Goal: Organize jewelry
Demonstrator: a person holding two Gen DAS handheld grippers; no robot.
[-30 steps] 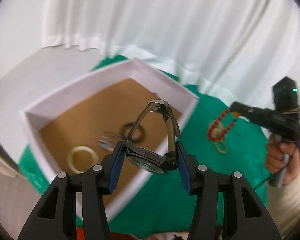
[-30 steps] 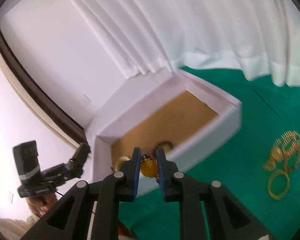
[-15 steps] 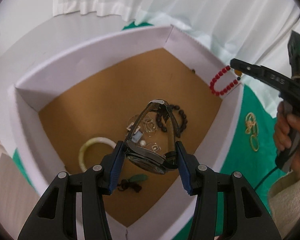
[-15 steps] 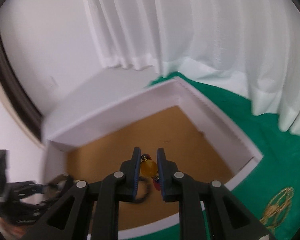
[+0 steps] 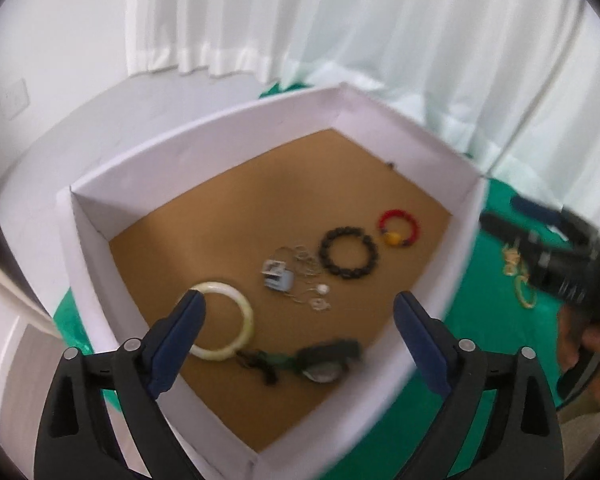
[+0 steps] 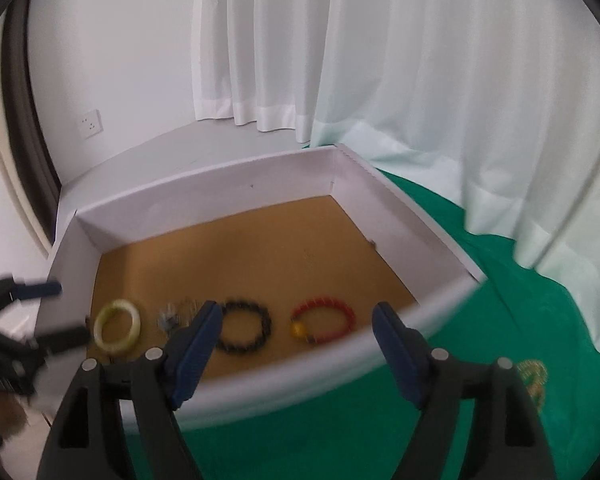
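So far the watch (image 5: 328,364), red bracelet (image 5: 399,227) and other pieces lie inside the white box (image 5: 440,280), both grippers' jaws have just sprung wide and empty, and gold jewelry (image 5: 518,268) waits on the green cloth (image 5: 488,320) beside the box.

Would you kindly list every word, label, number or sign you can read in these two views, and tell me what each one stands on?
No text can be read in either view.
Small grey-white tag among the thin silver chains in the white cardboard box: any print is too small and blurred to read.
Dark wristwatch on the box's brown floor: dial blurred, no numerals legible.
White wall socket: only slots, no lettering visible.
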